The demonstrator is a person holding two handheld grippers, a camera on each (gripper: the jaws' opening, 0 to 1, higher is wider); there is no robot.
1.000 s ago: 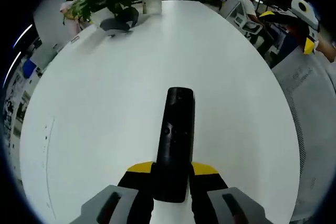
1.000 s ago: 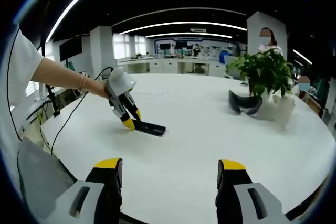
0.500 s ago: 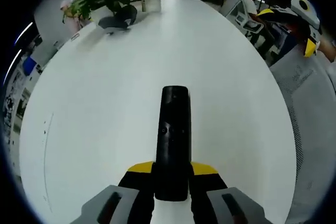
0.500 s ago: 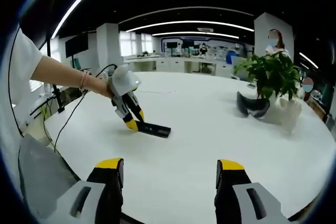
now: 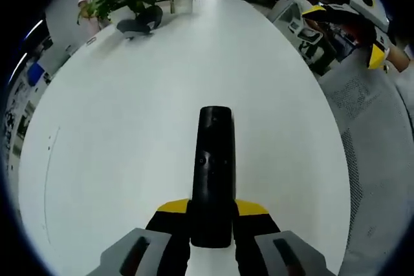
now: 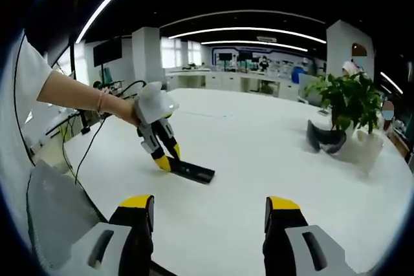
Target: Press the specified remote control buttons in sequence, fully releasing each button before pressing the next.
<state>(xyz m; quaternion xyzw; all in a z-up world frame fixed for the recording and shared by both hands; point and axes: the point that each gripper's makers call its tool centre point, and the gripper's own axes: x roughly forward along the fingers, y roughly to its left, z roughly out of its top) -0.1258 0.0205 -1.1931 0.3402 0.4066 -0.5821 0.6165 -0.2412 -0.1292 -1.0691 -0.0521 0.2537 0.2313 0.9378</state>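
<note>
Currently the left gripper (image 5: 211, 221) clenches the black remote control (image 5: 213, 172) flat on the desk (image 5: 129, 127); the right gripper (image 6: 208, 214), fingers released, should approach buttons slowly.

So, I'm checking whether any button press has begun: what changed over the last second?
Little. Both cameras drifted, so the views shifted. The left gripper stays shut on the remote control, flat on the white table. The right gripper stays open, hovering apart; no press visible.

In the right gripper view, the remote control (image 6: 192, 171), gripped in the left tool (image 6: 167, 161), has been shifted slightly nearer and rightward across the counter (image 6: 272, 153).
</note>
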